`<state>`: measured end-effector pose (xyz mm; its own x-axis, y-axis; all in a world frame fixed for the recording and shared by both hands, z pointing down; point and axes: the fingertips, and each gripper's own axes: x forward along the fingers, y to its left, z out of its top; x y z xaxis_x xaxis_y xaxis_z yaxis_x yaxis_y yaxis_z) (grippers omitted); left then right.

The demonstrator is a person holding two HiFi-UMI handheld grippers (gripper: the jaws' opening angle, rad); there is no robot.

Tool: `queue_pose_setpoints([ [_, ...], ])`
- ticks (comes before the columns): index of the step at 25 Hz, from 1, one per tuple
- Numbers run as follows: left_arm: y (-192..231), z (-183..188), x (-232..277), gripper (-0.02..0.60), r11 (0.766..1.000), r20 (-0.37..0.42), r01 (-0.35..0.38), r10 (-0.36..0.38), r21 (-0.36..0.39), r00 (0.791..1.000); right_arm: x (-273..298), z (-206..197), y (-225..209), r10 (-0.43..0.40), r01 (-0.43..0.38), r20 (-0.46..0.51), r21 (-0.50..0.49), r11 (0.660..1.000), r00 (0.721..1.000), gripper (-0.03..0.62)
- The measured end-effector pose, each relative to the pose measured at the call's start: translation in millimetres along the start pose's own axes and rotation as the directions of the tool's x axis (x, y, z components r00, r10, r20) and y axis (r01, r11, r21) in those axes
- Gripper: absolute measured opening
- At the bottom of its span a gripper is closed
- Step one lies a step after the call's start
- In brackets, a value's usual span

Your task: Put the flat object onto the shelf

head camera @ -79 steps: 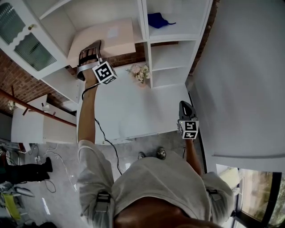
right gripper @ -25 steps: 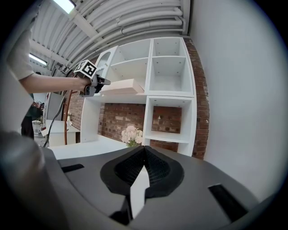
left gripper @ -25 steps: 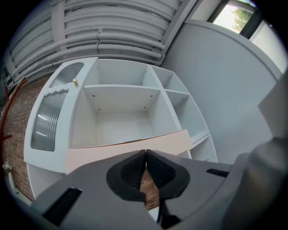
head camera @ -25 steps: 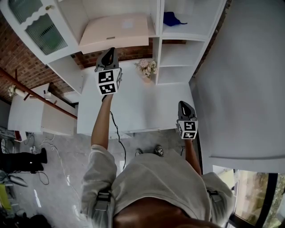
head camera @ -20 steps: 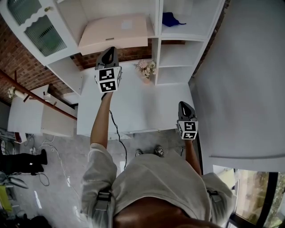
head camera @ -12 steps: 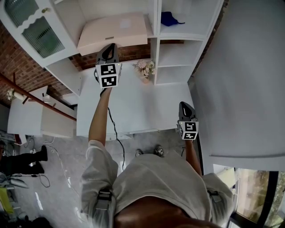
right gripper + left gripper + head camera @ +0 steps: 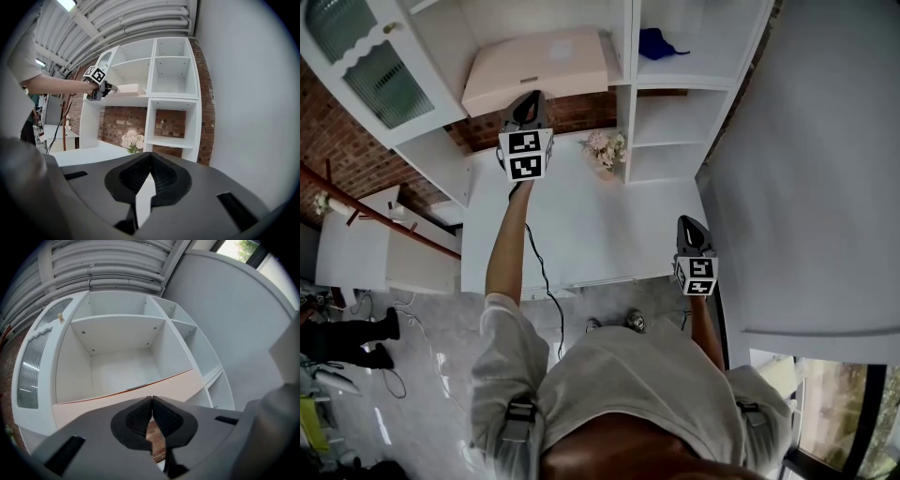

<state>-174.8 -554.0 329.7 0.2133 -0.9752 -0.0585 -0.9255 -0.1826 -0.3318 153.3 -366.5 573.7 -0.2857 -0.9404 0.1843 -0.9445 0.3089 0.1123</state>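
Observation:
The flat object is a pale pink flat box (image 7: 539, 67) lying in the wide compartment of the white shelf unit (image 7: 623, 56), its front edge toward me. My left gripper (image 7: 528, 99) is held out level with its tips right at that front edge; its jaws are shut and empty. In the left gripper view the flat box's edge (image 7: 178, 384) runs just above the left gripper (image 7: 152, 398), and I cannot tell whether they touch. My right gripper (image 7: 691, 223) hangs low over the white table's near right side, shut with nothing in it; its pads (image 7: 161, 176) meet.
A bunch of pale flowers (image 7: 605, 150) stands on the white table (image 7: 581, 225) under the shelves. A blue thing (image 7: 656, 42) lies in the compartment right of the box. An open glass door (image 7: 356, 56) hangs at the left; a grey wall (image 7: 806, 169) closes the right.
Three seconds ago the left gripper was at the box's left corner with the box sticking out. Since then it let go, shut, and moved to the middle of the front edge; the box lies deeper.

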Motion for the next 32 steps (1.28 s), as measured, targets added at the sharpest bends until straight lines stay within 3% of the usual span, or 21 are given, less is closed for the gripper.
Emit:
queue_pose_setpoints([
  [11,13,-6,25,0.017,1.000,-0.015,-0.001,0.001,0.001,1.000,22,4,0,0.006,-0.006,-0.003,-0.006,1.000,1.000,0.029],
  [15,12,-7,30,0.017,0.999,-0.022,-0.005,0.006,0.034,1.000,28,6,-2,0.006,-0.006,0.001,-0.007,1.000,1.000,0.029],
  [23,12,-6,36,0.017,1.000,-0.011,0.030,-0.030,-0.007,0.999,32,10,0,0.008,-0.008,0.007,-0.011,1.000,1.000,0.029],
  [32,11,-8,35,0.017,0.999,-0.033,0.048,-0.047,0.009,0.998,22,12,4,0.010,-0.009,0.017,-0.010,1.000,1.000,0.029],
])
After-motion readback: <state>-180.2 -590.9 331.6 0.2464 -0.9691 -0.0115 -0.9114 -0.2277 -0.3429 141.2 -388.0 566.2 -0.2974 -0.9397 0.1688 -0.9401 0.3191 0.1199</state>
